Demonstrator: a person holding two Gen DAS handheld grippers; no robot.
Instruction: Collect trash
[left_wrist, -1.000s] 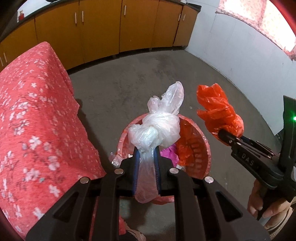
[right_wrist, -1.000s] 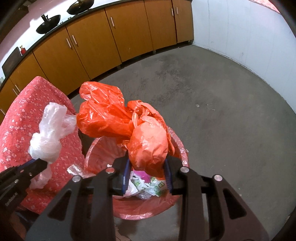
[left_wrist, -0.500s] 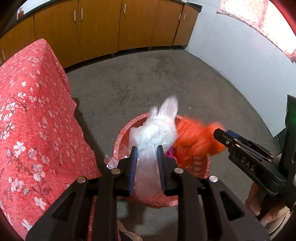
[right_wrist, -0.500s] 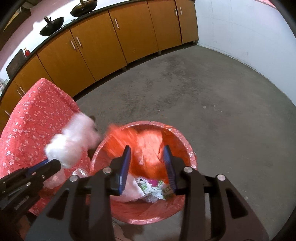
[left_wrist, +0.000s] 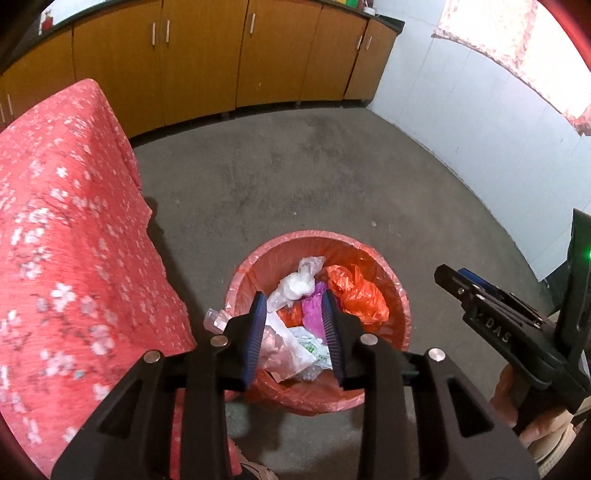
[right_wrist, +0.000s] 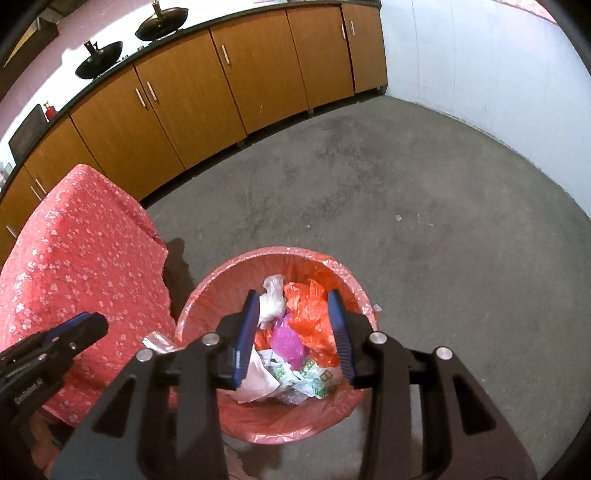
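A second before, each gripper held a knotted bag above the bin (left_wrist: 400, 295): the left gripper (left_wrist: 293, 295) a white bag (left_wrist: 295, 286), the right gripper (right_wrist: 293, 295) an orange bag (right_wrist: 310, 306). At this moment both bags lay inside the bin, the white one at about 11 o'clock of the heap and the orange one at 2 o'clock, touching each other, on top of a pink bag (left_wrist: 312, 310) and printed wrappers. The left jaws were opening and had nothing between them. The right jaws stood partly open, also empty. I judge this drop as done. A crumpled clear wrapper (left_wrist: 214, 319) hung just outside the rim at 9 o'clock, beside the red cloth (left_wrist: 74, 258); probably it was the next piece to collect.
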